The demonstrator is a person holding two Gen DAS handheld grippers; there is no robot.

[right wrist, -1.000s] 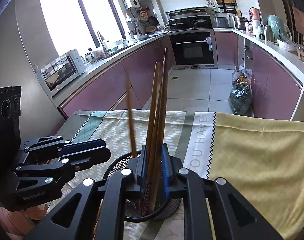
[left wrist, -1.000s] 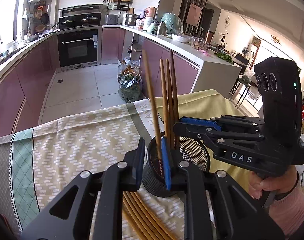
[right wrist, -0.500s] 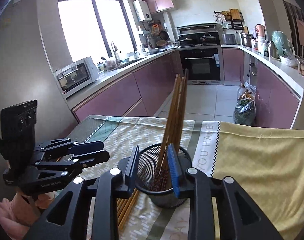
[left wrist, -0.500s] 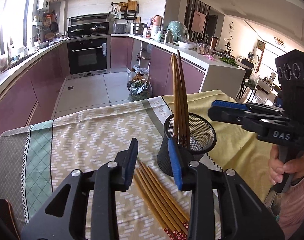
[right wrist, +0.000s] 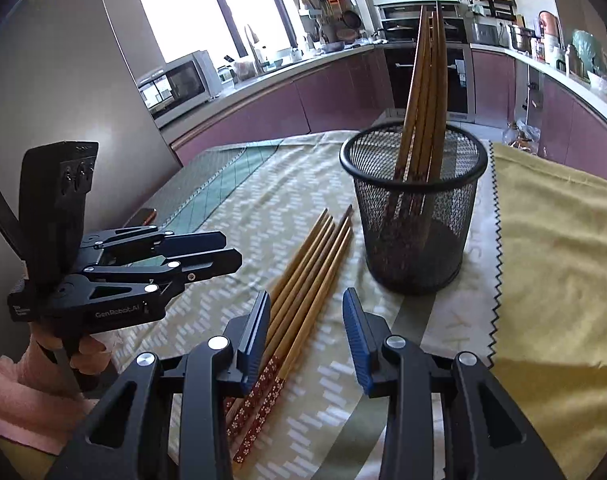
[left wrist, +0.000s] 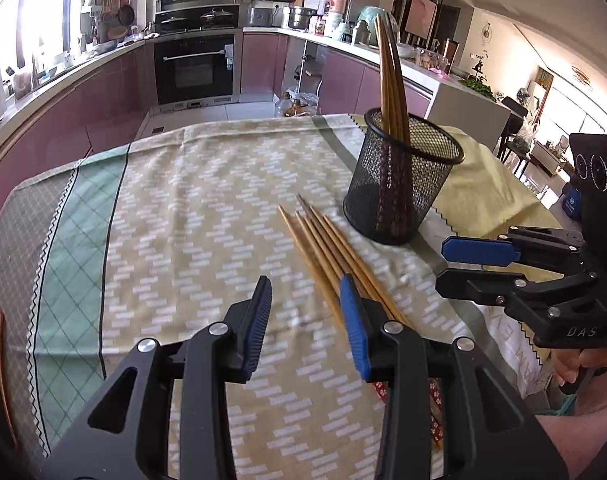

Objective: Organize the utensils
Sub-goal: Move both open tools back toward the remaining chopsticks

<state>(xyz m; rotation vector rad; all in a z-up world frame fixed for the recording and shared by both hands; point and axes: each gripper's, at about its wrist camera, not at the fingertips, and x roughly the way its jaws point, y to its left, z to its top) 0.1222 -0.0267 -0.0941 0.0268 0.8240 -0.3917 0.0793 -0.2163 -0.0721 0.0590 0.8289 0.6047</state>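
Both tongs, left (left wrist: 306,322) and right (right wrist: 306,330), have just been opening and stand parted and empty over the loose chopsticks (right wrist: 303,280) lying on the clothed counter (left wrist: 207,208) beside the mesh holder (right wrist: 415,216), where 4 chopsticks (right wrist: 425,92) stand upright.

A black mesh cup (right wrist: 413,216) stands upright on the patterned tablecloth, holding several wooden chopsticks (right wrist: 423,92) leaning together. Just beside it, more chopsticks (right wrist: 303,280) lie flat in a row.
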